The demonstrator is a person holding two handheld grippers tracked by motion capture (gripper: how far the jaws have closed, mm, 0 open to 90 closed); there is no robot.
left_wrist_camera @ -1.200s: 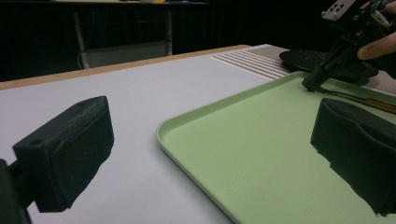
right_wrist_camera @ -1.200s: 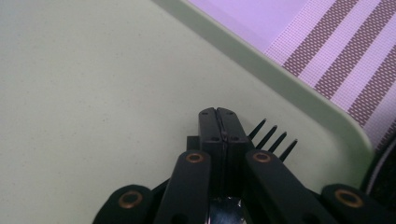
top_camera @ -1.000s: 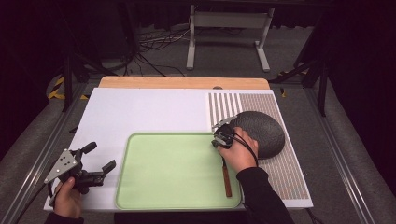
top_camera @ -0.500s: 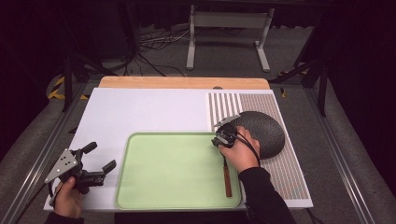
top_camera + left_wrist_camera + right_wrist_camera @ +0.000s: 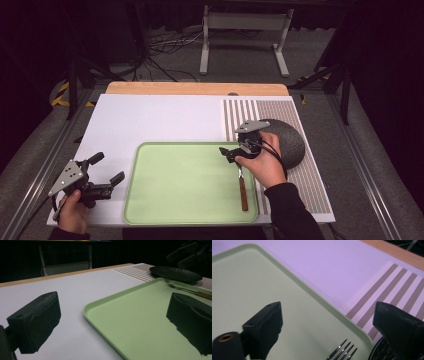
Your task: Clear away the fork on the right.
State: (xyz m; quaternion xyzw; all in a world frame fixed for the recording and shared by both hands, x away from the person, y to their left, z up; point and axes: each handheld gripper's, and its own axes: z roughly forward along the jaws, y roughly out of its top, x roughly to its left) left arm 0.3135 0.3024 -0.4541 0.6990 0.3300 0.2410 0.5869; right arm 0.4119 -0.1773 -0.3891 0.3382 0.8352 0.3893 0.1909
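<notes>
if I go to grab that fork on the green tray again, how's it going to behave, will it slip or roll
The fork looks rigid: metal tines, wooden handle. It probably won't roll, since it lies flat on the tray. The thin shiny neck may slip between pads; the handle likely grips better. Lying low on a smooth surface, it could skid when nudged.

A white board point(image 5: 150, 120) covers the table, a wooden strip point(image 5: 197, 88) showing at its far edge; on it lie a green tray point(image 5: 185, 182) and a striped placemat point(image 5: 280, 112) at the right.
</notes>
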